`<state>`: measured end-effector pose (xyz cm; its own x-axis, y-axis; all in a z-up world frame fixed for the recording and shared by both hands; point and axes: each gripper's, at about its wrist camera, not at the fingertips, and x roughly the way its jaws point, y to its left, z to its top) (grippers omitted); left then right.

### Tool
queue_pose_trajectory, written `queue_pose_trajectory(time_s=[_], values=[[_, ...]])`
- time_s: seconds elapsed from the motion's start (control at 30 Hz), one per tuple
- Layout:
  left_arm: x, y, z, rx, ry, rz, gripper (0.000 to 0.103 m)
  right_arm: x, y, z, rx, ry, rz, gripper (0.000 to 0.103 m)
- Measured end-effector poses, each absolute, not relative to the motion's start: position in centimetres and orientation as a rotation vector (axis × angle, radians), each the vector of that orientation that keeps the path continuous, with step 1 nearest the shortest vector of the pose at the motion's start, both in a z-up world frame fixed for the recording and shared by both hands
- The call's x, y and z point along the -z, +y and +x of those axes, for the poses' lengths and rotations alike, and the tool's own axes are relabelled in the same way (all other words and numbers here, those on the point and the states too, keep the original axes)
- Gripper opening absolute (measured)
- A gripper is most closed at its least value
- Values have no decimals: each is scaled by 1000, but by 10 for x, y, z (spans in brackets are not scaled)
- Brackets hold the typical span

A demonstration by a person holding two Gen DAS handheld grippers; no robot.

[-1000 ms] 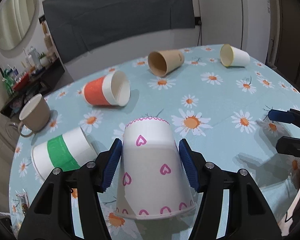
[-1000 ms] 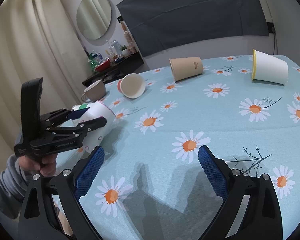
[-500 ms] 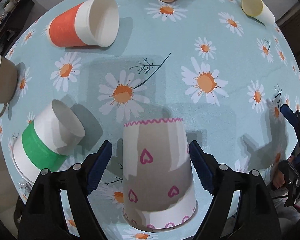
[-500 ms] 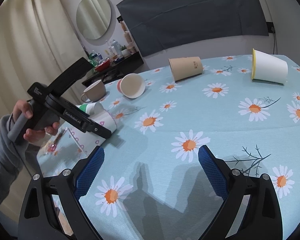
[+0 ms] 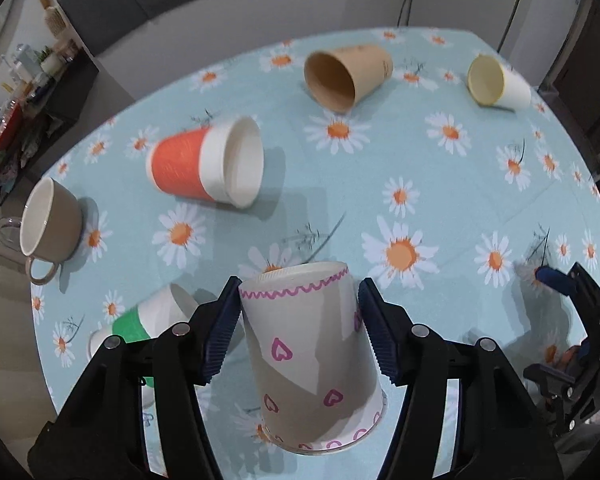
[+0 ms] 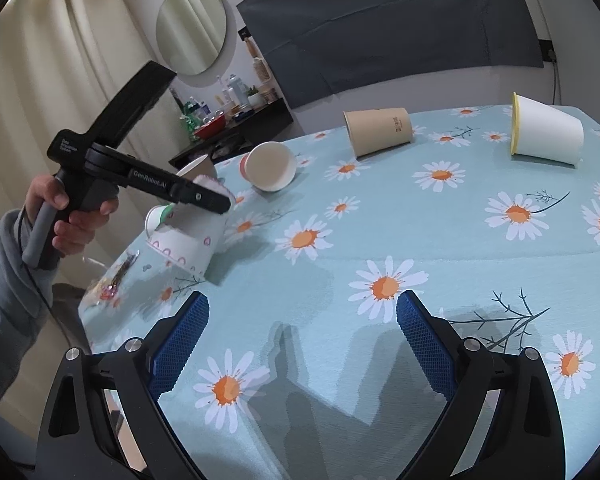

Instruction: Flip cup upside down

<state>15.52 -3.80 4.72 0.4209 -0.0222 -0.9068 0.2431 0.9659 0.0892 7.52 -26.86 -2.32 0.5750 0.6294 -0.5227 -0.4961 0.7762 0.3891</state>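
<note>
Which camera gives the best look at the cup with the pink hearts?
The left wrist view: the heart cup fills the centre between the left gripper pads. The right wrist view shows it small, blurred, partly hidden.

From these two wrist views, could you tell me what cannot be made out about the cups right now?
- Heart cup, left wrist view: its open mouth faces the camera's underside, so the inside is hidden; whether the rim touches the tablecloth cannot be told.
- Same cup, right wrist view: the left gripper body covers its base and blur softens it.
- Green-banded cup: the left finger hides most of it.
- Print on the brown cup: too small.
</note>
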Motion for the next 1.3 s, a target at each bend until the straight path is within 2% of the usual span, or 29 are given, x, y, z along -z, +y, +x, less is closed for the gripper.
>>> queue_pose_trajectory(time_s=[0.27, 0.57, 0.8, 0.9, 1.0, 1.13, 1.3], values=[[-55, -44, 114, 116, 760, 290, 59, 23, -270, 75, -656, 691, 212, 91], [-36, -45, 80, 135, 664, 283, 59, 23, -268, 75, -641, 690, 204, 91], [-28, -37, 57, 144, 662, 243, 60, 22, -267, 75, -635, 691, 194, 91], [-28, -34, 49, 165, 675, 218, 76, 22, -265, 75, -629, 696, 181, 91], [-27, -31, 40, 187, 677, 181, 87, 22, -264, 74, -614, 691, 167, 91], [-23, -23, 30, 192, 666, 142, 94, 21, -262, 71, -600, 680, 144, 91], [-13, -9, 17, 210, 634, 83, 96, 18, -255, 63, -550, 638, 74, 91]])
